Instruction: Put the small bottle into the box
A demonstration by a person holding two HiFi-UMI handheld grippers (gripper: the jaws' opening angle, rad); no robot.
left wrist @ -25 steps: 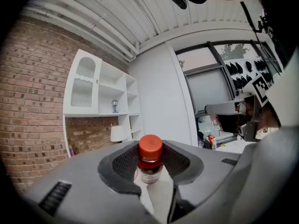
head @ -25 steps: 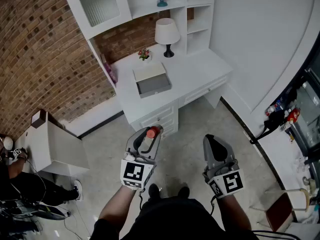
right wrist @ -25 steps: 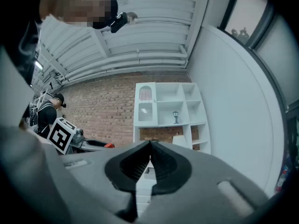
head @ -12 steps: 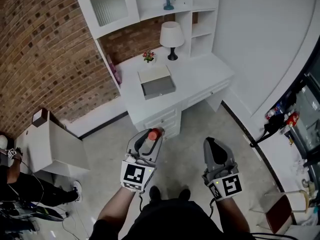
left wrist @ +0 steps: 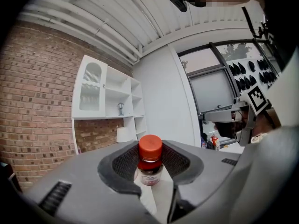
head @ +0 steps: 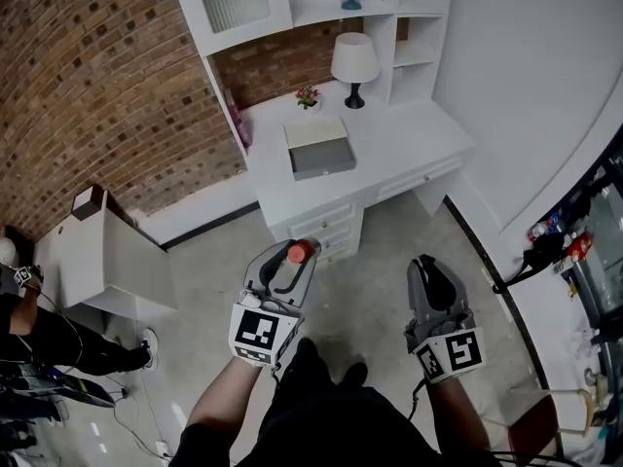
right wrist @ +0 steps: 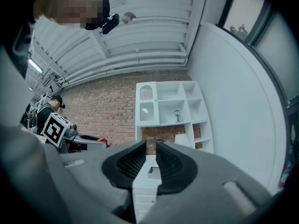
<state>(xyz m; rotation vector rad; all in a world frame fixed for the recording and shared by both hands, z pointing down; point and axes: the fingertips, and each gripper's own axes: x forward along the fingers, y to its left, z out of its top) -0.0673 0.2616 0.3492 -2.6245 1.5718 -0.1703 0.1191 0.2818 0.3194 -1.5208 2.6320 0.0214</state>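
Observation:
A small bottle (head: 297,253) with a red cap and a dark body stands upright between the jaws of my left gripper (head: 290,261), which is shut on it. In the left gripper view the bottle (left wrist: 150,164) fills the gap of the left gripper (left wrist: 150,174). The box (head: 319,149), grey and open, lies on the white desk (head: 414,149) ahead, well beyond both grippers. My right gripper (head: 429,272) hangs beside the left one, shut with nothing in it. Past the right gripper (right wrist: 150,161), the right gripper view shows the box (right wrist: 152,172).
A table lamp (head: 354,61) and a small flower pot (head: 309,96) stand behind the box, under white shelves. A low white cabinet (head: 102,261) stands at the left by the brick wall, with a person (head: 44,343) beside it. A chair (head: 550,416) is at the lower right.
The desk and box have shifted to the right and sit a little nearer in the head view. Both grippers keep their pose, the bottle still held in the left one.

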